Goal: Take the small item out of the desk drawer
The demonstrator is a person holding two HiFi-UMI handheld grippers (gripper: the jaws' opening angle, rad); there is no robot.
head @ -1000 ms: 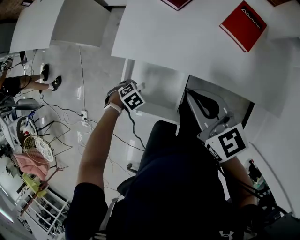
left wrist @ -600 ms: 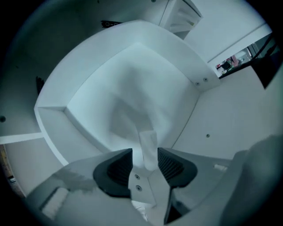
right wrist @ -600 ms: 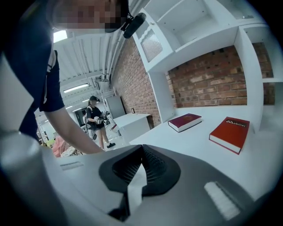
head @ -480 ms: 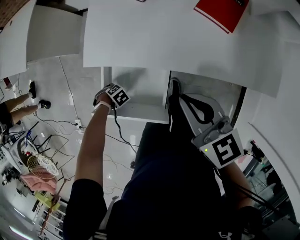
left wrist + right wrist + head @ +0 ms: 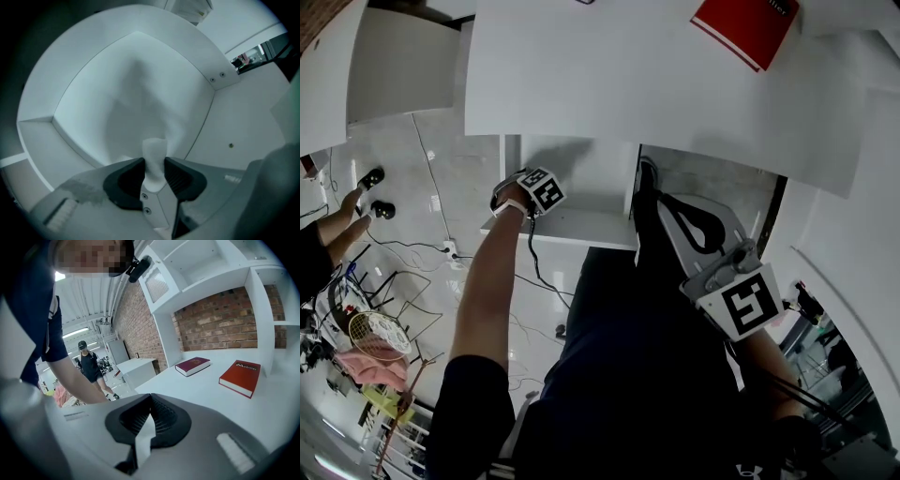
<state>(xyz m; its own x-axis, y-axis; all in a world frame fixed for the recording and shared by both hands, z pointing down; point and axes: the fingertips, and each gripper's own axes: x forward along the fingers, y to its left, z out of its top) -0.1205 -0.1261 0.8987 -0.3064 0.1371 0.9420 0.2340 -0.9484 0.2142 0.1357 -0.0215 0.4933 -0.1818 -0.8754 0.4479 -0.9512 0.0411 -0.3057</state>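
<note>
Left tool [image 5: 154, 165] has dropped into the open drawer [image 5: 84, 93], and its jaws have just been closing. They now pinch the small white item [image 5: 154, 149], which pokes out just past the tips. The grab looks made, so lifting out should come next. Right tool [image 5: 149, 405] is pressed together and empty, with the counter [image 5: 201, 394] ahead.

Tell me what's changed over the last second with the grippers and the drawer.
The left gripper has dipped down into the open drawer, and its fingers have just been closing; a small white item now sits between them, seemingly pinched. The right gripper hangs shut at the person's side much as before; the red book stayed on the desk.
</note>
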